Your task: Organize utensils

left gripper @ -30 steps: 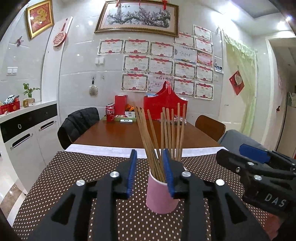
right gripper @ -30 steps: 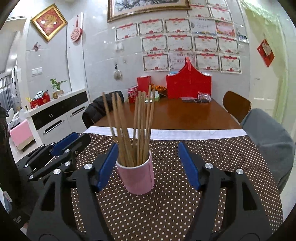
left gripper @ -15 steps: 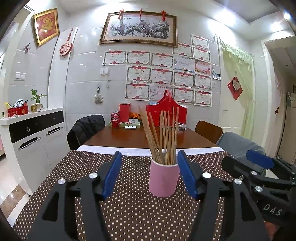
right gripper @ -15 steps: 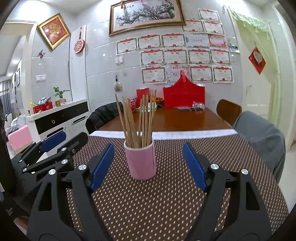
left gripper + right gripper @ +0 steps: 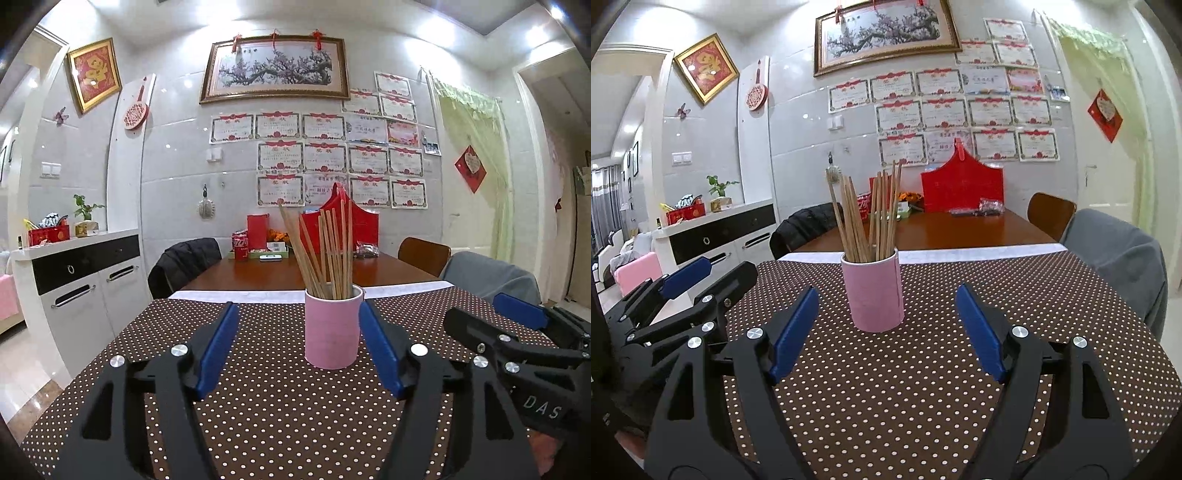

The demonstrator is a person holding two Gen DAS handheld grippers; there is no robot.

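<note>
A pink cup (image 5: 331, 328) stands upright on the brown polka-dot tablecloth (image 5: 266, 417) and holds several wooden chopsticks (image 5: 325, 254). It also shows in the right wrist view (image 5: 873, 291) with its chopsticks (image 5: 871, 218). My left gripper (image 5: 297, 317) is open and empty, a short way in front of the cup. My right gripper (image 5: 886, 302) is open and empty, also in front of the cup. The right gripper shows at the right of the left wrist view (image 5: 513, 325); the left gripper shows at the left of the right wrist view (image 5: 698, 280).
Beyond the cloth lies bare wooden table (image 5: 280, 273) with a red box (image 5: 354, 225), cans and small items at the far end. Chairs stand around it: one with a black jacket (image 5: 184, 262), one grey-covered (image 5: 487, 273). A white cabinet (image 5: 81, 280) stands at the left.
My left gripper has opened, let go of the cup and pulled back from it. My right gripper has also pulled back, staying open. The cup stays upright on the cloth.
</note>
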